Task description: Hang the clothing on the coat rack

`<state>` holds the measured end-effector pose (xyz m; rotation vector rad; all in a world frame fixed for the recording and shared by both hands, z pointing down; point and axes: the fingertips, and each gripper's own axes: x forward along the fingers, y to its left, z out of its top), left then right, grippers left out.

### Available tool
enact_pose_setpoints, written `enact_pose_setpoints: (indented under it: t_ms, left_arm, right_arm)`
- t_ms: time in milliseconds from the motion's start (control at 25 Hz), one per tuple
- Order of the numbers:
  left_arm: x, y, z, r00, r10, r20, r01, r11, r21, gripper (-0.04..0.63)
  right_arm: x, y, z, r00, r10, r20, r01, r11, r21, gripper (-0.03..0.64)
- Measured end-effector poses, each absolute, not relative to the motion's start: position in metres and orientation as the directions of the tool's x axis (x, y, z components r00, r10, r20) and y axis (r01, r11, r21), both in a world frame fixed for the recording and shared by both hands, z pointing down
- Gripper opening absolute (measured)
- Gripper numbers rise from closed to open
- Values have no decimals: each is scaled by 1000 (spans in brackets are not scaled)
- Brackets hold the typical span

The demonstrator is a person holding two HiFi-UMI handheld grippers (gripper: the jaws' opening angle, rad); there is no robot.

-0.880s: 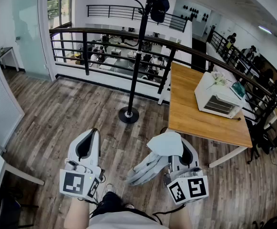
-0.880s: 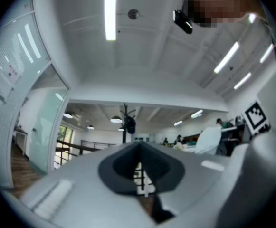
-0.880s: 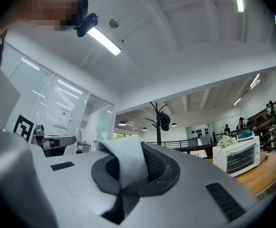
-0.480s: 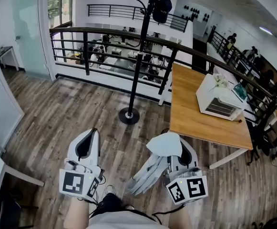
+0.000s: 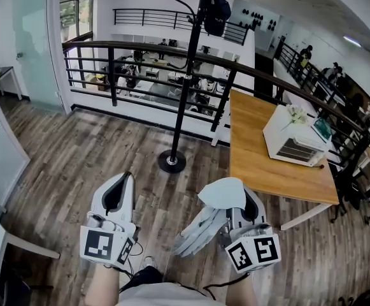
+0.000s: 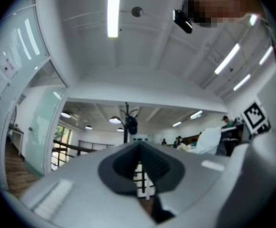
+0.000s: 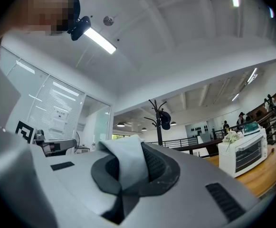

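The black coat rack (image 5: 183, 88) stands ahead on the wood floor, its round base (image 5: 172, 162) near the railing. A dark item (image 5: 216, 8) hangs on its top hooks. My right gripper (image 5: 235, 194) is shut on a pale grey garment (image 5: 199, 227). One end pokes out over the jaw tips and the rest hangs down to the left. In the right gripper view the garment (image 7: 127, 163) is folded between the jaws, with the coat rack (image 7: 157, 123) far beyond. My left gripper (image 5: 117, 185) is shut and holds nothing. The left gripper view shows the coat rack (image 6: 127, 123) in the distance.
A black railing (image 5: 140, 47) runs behind the rack. A wooden table (image 5: 261, 161) at the right carries a white toaster oven (image 5: 294, 139). A glass wall (image 5: 35, 37) is at the left, and a white table edge (image 5: 19, 238) at the lower left.
The view has moved slightly toward the rack. The hanging part of the garment has swayed a little. Both grippers keep their places and stay shut.
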<state>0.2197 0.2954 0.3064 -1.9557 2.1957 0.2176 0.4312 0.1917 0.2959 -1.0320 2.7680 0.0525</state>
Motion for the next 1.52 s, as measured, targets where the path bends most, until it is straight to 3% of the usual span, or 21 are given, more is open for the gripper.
enact_pose_setpoints:
  t_ms: [1000,1520]
  left_arm:
    - [80,229,315,-106,-957,-269,-994,109,3,9]
    - [26,126,336,-139,-965,-221,-990,137,24,9]
  right_arm:
    - [308,110,294,-708,-677,-203,-679,731,-69,12]
    - [250,3,311,-738,-651,-179,-643,759,-105,12]
